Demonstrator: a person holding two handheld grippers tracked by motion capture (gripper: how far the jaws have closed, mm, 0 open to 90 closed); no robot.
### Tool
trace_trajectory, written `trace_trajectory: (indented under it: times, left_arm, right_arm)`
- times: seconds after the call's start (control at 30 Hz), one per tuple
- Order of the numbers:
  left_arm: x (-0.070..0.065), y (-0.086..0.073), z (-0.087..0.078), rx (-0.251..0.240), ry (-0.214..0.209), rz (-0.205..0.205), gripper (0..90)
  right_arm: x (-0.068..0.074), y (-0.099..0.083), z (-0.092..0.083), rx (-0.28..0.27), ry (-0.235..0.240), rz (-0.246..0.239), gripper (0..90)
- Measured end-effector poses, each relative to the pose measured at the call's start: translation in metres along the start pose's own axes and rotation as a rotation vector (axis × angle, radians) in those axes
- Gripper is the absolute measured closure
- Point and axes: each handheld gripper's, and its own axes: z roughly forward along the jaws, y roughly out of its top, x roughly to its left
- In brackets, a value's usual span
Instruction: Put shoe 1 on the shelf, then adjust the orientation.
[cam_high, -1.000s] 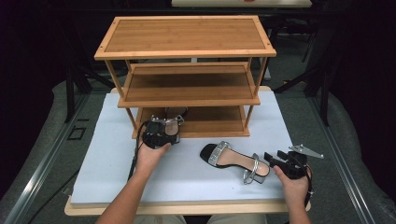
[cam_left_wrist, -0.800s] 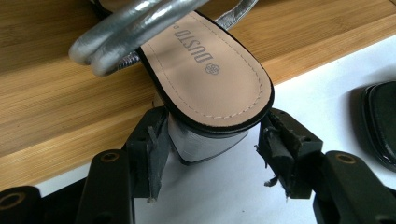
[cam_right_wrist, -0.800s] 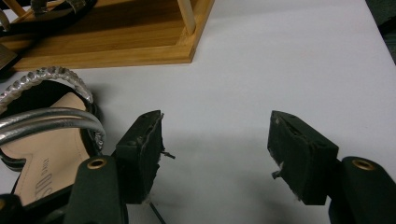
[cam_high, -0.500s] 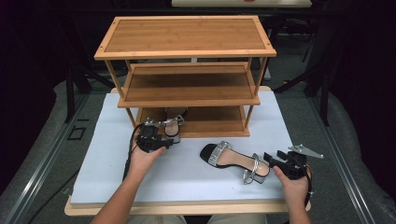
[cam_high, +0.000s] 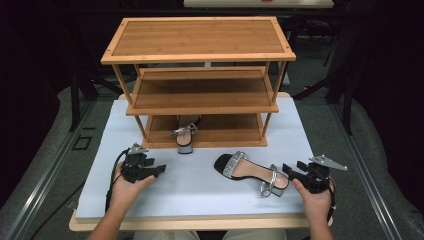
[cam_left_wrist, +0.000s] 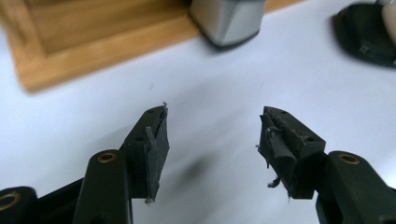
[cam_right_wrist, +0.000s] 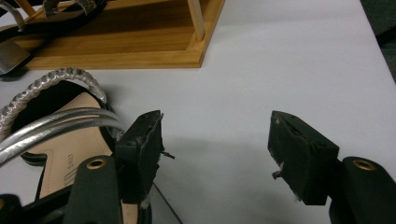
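A white table (cam_high: 200, 185) carries a three-tier wooden rack (cam_high: 200, 45) at its far side, its lowest shelf resting on the tabletop. One sandal (cam_high: 186, 134) sits on that lowest shelf toward its left end, with the silver heel block overhanging the front edge. The second sandal (cam_high: 250, 173), black-soled with silver straps, lies on its sole on the bare table in front of the rack, right of centre, toe toward the rack and heel toward the person's right.

The left gripper (cam_high: 159, 170), held low over the table at the near left, points toward the middle and stands well apart from both sandals. In the left gripper view its jaws have just been opening and now stand wide, nothing between them but white tabletop, the shelf sandal's heel block ahead.

The right gripper (cam_high: 291, 170) rests at the near right, just beside the loose sandal's heel end. In the right gripper view its jaws are spread wide and hold nothing; one jaw stands right beside the sandal's silver straps, though contact cannot be told, the other over bare table.
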Motion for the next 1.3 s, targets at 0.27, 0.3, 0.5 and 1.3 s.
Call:
trace_trajectory:
  times: [0.27, 0.3, 0.5, 1.3]
  left_arm:
    - [0.012, -0.010, -0.003, 0.011, 0.007, -0.042, 42.3]
    - [0.012, -0.010, -0.003, 0.025, -0.009, -0.044, 45.7]
    - [0.010, -0.009, -0.003, 0.019, -0.005, -0.045, 51.3]
    - [0.012, -0.011, -0.002, 0.003, 0.014, -0.066, 46.4]
  right_arm:
    - [0.007, 0.004, -0.003, -0.020, 0.000, -0.043, 34.6]
    - [0.008, 0.006, -0.006, 0.003, -0.001, -0.049, 34.5]
    - [0.012, 0.011, -0.009, -0.014, 0.020, -0.081, 34.7]
    - [0.052, 0.060, -0.006, 0.174, 0.161, -0.342, 35.4]
